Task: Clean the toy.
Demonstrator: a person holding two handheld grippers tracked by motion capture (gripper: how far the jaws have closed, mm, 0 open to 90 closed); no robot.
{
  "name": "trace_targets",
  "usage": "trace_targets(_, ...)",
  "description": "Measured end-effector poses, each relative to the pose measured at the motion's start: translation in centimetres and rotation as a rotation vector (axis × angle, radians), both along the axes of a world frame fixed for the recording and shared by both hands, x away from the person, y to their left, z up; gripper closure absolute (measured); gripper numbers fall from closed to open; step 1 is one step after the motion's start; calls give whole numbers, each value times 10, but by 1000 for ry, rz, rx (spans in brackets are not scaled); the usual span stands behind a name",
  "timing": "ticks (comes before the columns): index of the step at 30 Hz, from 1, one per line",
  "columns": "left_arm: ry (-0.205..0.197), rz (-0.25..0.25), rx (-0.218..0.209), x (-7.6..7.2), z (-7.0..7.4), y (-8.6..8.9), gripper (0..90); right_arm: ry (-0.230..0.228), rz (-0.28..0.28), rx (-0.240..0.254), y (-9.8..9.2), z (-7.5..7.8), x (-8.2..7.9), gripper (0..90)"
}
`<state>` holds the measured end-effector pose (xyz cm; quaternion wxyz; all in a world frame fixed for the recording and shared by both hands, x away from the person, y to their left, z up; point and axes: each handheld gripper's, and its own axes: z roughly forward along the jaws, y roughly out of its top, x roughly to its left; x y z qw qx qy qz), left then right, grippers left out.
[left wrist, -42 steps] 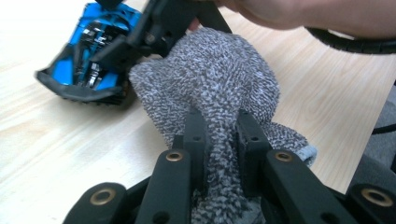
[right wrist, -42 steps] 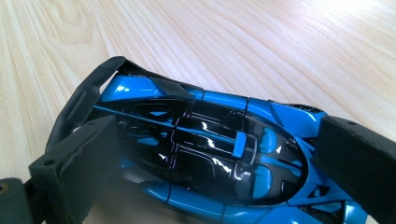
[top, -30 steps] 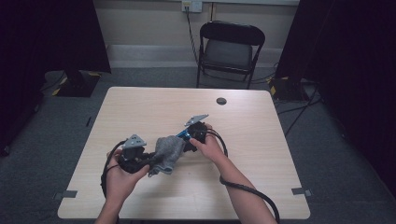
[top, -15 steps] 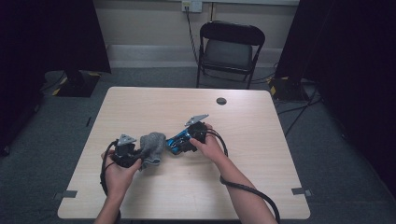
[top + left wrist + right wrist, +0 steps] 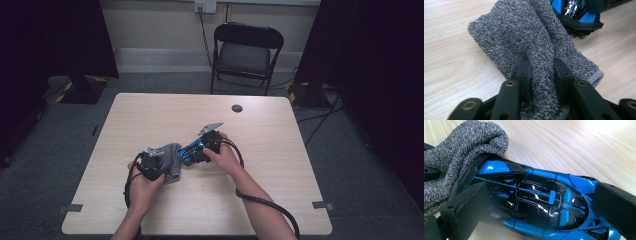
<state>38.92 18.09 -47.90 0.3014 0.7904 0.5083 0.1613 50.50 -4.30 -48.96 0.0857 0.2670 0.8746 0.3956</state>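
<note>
Two tongs work close together near the middle of the worktop (image 5: 280, 150) in the high view: the left tongs (image 5: 159, 162) sit over a grey knitted sock (image 5: 171, 161), and the right tongs (image 5: 192, 152) hold a blue toy car (image 5: 190, 150) whose nose meets the sock, while a small dark disc (image 5: 237, 108) lies well apart toward the far edge. Against the earlier high-view pictures, the sock no longer hangs stretched between the hands but lies bunched low on the wood, and the left hand has dropped toward the person's side. In the left gripper view the sock (image 5: 534, 50) lies on the wood with a ridge of knit between the two black jaws, which have just been opening; the pads flank the fold loosely rather than pinch it, so these tongs count as open, and the car's tail (image 5: 576, 12) pokes in at the top. In the right gripper view the tongs (image 5: 536, 205) are clamped on the flanks of the glossy car (image 5: 531, 202), the sock (image 5: 466, 147) bunched against one end. Likely trouble: with the left grip slackened, the sock could slide off the car, and the smooth shell may twist between the pads if the knit snags
</note>
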Motion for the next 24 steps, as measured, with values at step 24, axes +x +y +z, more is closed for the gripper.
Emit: trace_targets(24, 73, -53, -93, -6, 3, 0, 771, 1, 1, -1, 0, 0, 0, 1)
